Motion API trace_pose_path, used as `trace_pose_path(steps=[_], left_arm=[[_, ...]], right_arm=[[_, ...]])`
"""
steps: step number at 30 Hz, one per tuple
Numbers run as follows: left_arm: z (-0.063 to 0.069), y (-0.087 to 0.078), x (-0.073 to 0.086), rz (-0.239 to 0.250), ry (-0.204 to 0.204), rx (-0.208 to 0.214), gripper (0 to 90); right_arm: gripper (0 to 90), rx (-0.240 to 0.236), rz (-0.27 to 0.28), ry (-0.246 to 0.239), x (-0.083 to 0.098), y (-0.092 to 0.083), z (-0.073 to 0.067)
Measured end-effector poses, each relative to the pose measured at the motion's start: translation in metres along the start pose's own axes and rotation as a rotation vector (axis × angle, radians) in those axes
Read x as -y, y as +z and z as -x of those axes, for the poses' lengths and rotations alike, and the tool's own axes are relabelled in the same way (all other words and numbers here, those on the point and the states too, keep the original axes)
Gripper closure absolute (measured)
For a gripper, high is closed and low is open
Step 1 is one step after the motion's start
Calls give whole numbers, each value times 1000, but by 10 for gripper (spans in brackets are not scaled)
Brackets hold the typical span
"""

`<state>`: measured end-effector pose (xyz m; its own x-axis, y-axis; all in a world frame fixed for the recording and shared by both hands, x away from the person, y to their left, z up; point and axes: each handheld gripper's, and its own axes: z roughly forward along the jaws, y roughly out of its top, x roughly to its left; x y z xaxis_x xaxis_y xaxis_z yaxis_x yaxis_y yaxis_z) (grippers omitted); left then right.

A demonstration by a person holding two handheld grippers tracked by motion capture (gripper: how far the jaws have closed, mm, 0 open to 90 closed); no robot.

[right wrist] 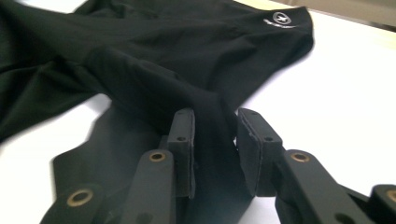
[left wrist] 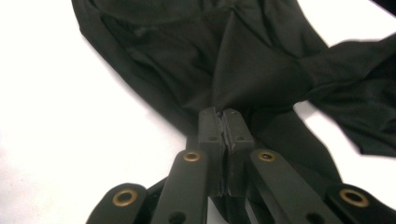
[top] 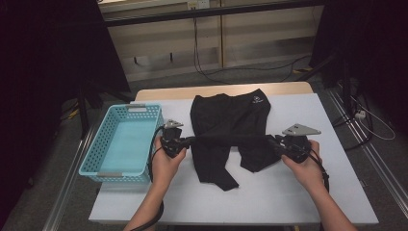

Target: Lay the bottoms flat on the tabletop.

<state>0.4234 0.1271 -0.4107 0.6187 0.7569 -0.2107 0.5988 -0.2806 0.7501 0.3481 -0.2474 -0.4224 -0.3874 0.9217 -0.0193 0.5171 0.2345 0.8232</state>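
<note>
Now the shorts (top: 230, 122) lie on the worktop (top: 288, 192), a fold stretched between claws: left claw (left wrist: 224, 122) clamped on it, right claw (right wrist: 215, 135) parted around it. Folding seems half done; basket (top: 103, 144) awaits.

A white-topped rectangular table (top: 298, 192) with a wooden far edge is seen; a black fabric garment (top: 231, 118) is spread mid-table, a light-blue perforated plastic basket (top: 98, 151) is placed at its left edge.
</note>
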Motion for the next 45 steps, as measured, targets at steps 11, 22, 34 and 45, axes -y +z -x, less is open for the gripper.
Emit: trace_pose_path(steps=[11,22,34,45], left_arm=[[-6,-8,-3,44,-12,-29,878],[6,7,2,9,27,23,738],[18,16,1,29,81,53,377],[29,21,1,24,109,99,321]], right_arm=[[615,-32,-76,3,13,5,-3],[605,-70,-64,-7,12,3,-10],[885,-133,-153,25,20,25,-10],[884,-249,47,99,-12,6,-19]])
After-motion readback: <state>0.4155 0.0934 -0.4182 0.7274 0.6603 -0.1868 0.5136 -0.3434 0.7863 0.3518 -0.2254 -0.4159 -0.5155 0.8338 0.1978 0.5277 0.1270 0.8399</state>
